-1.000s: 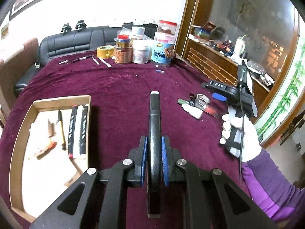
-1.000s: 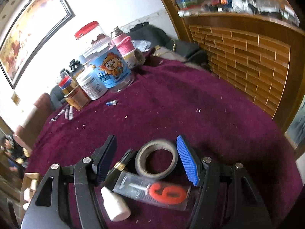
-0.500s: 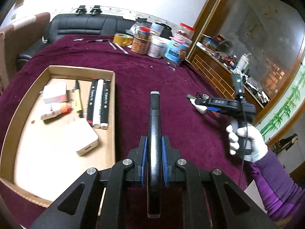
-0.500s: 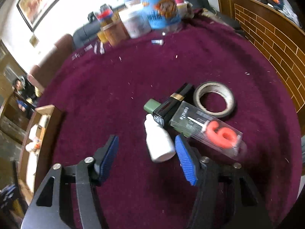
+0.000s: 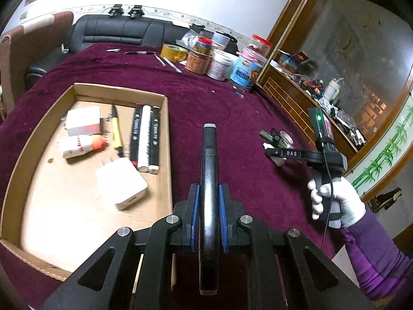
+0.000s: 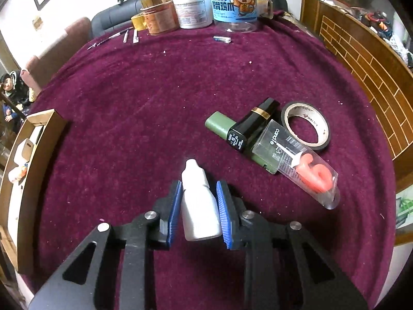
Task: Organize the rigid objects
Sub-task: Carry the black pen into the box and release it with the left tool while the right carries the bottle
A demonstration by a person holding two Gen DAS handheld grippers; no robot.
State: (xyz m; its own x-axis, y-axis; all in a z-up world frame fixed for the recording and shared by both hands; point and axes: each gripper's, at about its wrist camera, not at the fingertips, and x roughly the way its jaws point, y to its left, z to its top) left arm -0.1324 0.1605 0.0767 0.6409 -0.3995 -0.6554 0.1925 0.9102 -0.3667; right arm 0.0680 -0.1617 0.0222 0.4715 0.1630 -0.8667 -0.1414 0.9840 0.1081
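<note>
Where maroon cloth (image 6: 155, 98) covers table, jars (image 6: 191, 7) line far edge.

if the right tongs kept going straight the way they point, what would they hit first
Probably nothing close: ahead of the right tongs and the white bottle they hold lies bare maroon cloth, then the jars at the far edge. The lipstick sits off to the right.

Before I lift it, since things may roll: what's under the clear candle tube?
The clear candle tube lies across a green tube, beside a black lipstick. The green tube's middle is covered; the tape roll sits behind.
</note>
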